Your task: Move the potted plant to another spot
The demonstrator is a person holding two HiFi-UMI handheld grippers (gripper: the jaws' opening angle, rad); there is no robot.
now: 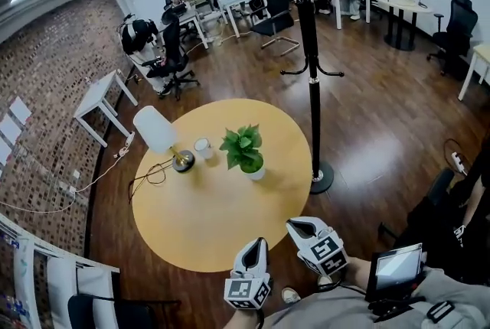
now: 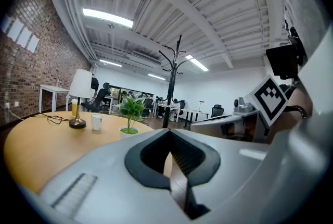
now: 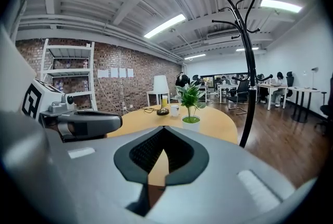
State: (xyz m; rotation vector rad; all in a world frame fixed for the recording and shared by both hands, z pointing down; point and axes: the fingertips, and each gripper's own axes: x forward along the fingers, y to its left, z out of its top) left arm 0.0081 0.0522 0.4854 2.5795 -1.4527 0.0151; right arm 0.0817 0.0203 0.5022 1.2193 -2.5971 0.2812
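Closest to us, at the bottom of the head view, the left gripper (image 1: 256, 243) and the right gripper (image 1: 295, 227) sat side by side at the near rim of the round yellow table (image 1: 207, 228), the right one slightly higher in the frame. Both pointed up the frame toward the middle of the tabletop. In the left gripper view we saw the left gripper (image 2: 169, 132) with its jaw tips together and nothing held between them. The right gripper view showed the right gripper (image 3: 160, 131) the same way, tips meeting and empty, with only bare tabletop visible through the gap behind the pads. The potted plant (image 1: 245, 153) stood upright in its white pot near the centre of the table, well apart from both grippers and above them in the head view. From the left gripper, the potted plant (image 2: 130, 112) lay up and to the left of the jaw tips. From the right gripper, the potted plant (image 3: 190, 102) lay above the tips and a little to their right. To the left of the plant stood a white cup (image 1: 203, 148) and a table lamp (image 1: 157, 133). A black coat stand (image 1: 313, 98) rose from the wooden floor (image 1: 383, 128) just beyond the table's right edge.
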